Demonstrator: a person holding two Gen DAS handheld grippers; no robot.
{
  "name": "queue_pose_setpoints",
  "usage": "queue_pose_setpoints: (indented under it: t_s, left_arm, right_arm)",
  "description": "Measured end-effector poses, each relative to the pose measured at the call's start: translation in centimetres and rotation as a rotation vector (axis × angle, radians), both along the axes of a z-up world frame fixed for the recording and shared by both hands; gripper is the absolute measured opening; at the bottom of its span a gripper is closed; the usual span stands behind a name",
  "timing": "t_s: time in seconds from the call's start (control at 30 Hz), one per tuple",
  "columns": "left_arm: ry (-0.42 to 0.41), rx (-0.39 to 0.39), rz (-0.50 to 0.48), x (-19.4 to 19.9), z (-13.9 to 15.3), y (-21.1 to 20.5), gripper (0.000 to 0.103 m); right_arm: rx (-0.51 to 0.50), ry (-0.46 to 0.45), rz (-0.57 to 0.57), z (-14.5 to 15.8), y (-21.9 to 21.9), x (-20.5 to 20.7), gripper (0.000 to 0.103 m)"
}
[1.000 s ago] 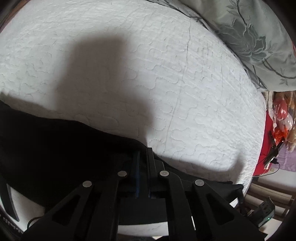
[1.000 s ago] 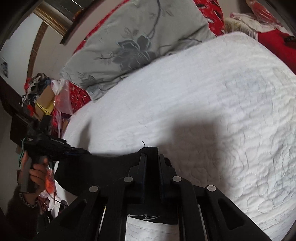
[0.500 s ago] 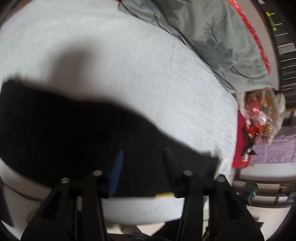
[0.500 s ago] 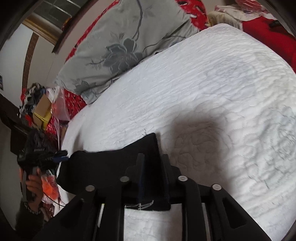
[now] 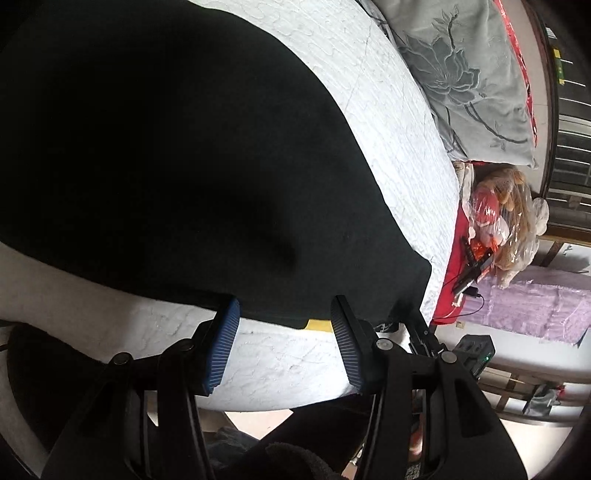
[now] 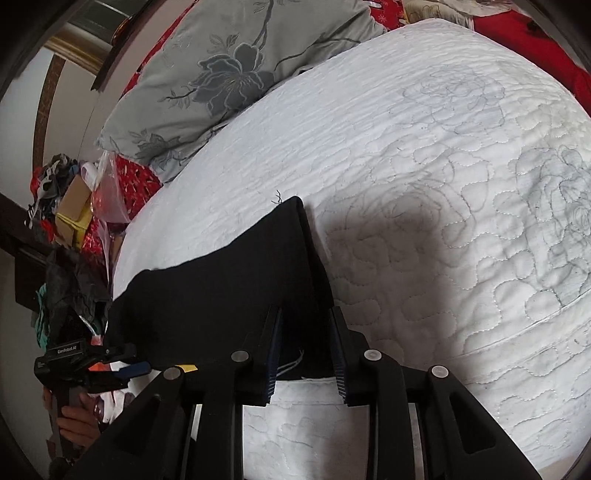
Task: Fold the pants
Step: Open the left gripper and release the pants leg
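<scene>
The black pants (image 5: 166,147) lie flat on the white quilted bed (image 5: 406,129), near its front edge. In the left wrist view my left gripper (image 5: 284,306) is open, its blue-padded fingers (image 5: 225,332) just off the pants' near hem, holding nothing. A small yellow tag (image 5: 319,325) shows at that hem. In the right wrist view the pants (image 6: 229,291) run left from a far corner. My right gripper (image 6: 304,317) is open, its fingers straddling the pants' near right edge without clamping it. The left gripper (image 6: 107,365) also shows at the far left of that view.
A grey floral pillow (image 6: 236,74) lies at the head of the bed; it also shows in the left wrist view (image 5: 469,85). Red bedding (image 6: 524,33) lies beyond. Bags and clutter (image 5: 506,221) stand beside the bed. The quilt (image 6: 461,221) stretches right of the pants.
Both grippers have let go of the pants and opened. The pants, held up a second ago, now lie spread on the quilt. Both grippers have drawn back to the near hem.
</scene>
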State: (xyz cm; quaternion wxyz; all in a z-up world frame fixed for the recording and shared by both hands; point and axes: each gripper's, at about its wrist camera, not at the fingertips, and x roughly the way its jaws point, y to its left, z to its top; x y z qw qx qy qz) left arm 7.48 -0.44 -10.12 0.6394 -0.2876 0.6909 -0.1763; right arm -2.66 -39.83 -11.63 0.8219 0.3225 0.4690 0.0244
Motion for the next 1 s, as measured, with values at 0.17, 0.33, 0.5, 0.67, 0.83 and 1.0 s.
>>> queue_pose_setpoints:
  t_s: [0.17,0.33,0.5,0.67,0.83,1.0]
  left_arm:
    - [0.045,-0.073,-0.007,-1.3,0.4,-1.0,0.050]
    - [0.043,-0.005,0.029,-0.9,-0.4,-1.3,0.050]
    - [0.065,0.017,0.043,-1.0,-1.3,-1.6,0.050]
    - [0.066,0.024,0.083,-0.4,-1.1,-1.7,0.049]
    - [0.099,0.085,0.109,0.4,-1.7,-1.7,0.015]
    - [0.096,0.051,0.124,-0.2,-0.4,-0.3,0.006]
  right_arm:
    - [0.031,0.008,-0.022,0.0,-0.3,0.1,0.027]
    - [0.025,0.005,-0.012,0.1,-0.2,0.2,0.027]
    - [0.024,0.003,-0.002,0.1,0.0,0.4,0.027]
    - [0.033,0.003,-0.005,0.0,-0.3,0.4,0.027]
    - [0.018,0.008,0.000,-0.2,-0.3,0.6,0.016]
    - [0.017,-0.009,-0.002,0.4,-0.2,0.8,0.006]
